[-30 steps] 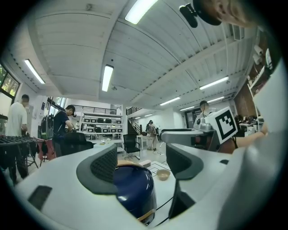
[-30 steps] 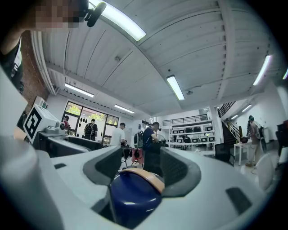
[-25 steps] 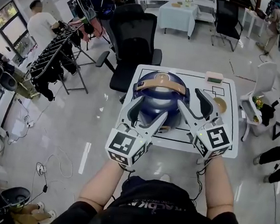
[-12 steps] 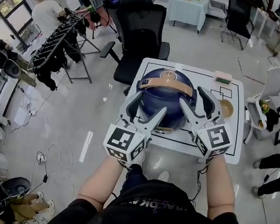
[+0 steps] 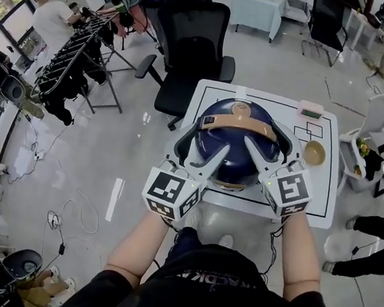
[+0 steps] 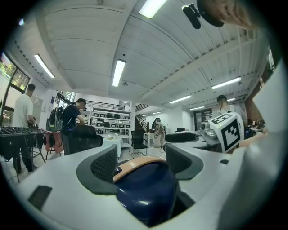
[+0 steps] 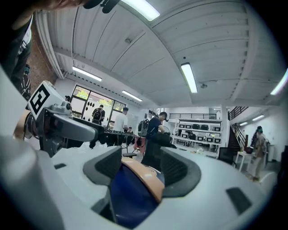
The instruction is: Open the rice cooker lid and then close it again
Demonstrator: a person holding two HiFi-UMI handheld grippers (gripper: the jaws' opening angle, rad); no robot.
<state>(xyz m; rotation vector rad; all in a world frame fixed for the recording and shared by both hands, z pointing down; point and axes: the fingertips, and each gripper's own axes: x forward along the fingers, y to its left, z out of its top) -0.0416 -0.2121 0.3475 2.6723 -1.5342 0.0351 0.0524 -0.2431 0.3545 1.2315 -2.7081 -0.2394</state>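
Left claw [image 5: 202,148] and right claw [image 5: 272,144] gape wide astride rice cooker [image 5: 232,161]

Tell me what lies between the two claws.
The rice cooker's blue lid, with its tan handle across the top, fills the stretch between the left claw and the right claw, as the head view shows.

Ahead of me stands a white square table [image 5: 318,188] printed with black outlines. On its far right corner lies a small pale pink box with a green panel [image 5: 311,110]. Nearer me, by the right edge, sits a round tan bowl [image 5: 314,153]. Beyond the table is a black high-backed office chair [image 5: 193,38]. Off to my left, a person in a white shirt [image 5: 48,19] stands beside a long black rack [image 5: 76,61], and loose cables [image 5: 70,229] trail across the grey floor.
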